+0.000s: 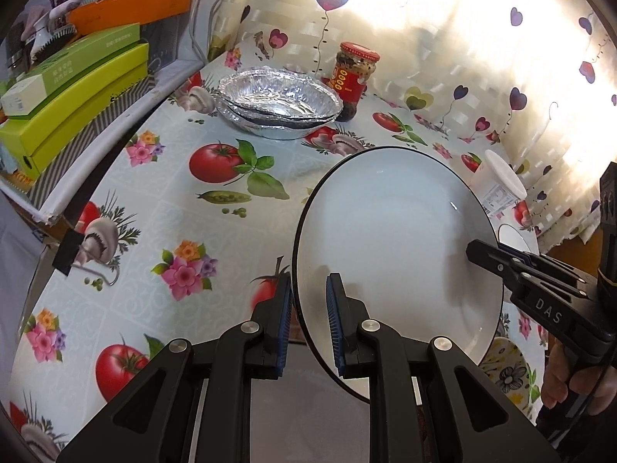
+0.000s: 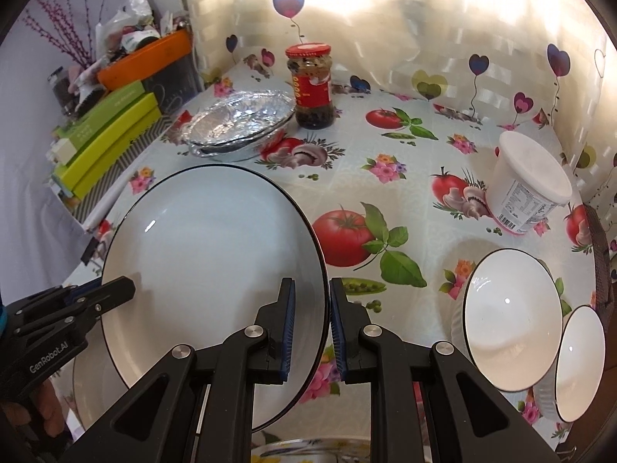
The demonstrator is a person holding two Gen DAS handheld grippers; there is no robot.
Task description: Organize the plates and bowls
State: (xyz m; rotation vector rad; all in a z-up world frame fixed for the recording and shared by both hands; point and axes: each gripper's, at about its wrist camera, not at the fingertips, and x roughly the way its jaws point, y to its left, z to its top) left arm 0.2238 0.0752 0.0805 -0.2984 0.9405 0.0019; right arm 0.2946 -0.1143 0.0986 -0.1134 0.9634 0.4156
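A large white plate (image 1: 397, 231) with a thin black rim hangs tilted above the table, held from both sides. My left gripper (image 1: 308, 281) is shut on its left rim, blue pads on either face. My right gripper (image 2: 312, 285) is shut on the opposite rim of the same plate (image 2: 208, 254). Each gripper shows in the other's view: the right gripper (image 1: 478, 250) reaches over the plate's far side, the left gripper (image 2: 123, 285) over its near left. Two white bowls (image 2: 509, 328) (image 2: 578, 362) with black rims stand at the right.
A stack of foil trays (image 1: 277, 104) and a red-lidded jar (image 1: 354, 77) sit at the back. A white lidded tub (image 2: 528, 181) stands at the right. Green boxes (image 1: 77, 88) and an orange tray line the left edge. A flower-patterned dish (image 1: 505, 370) lies under the plate.
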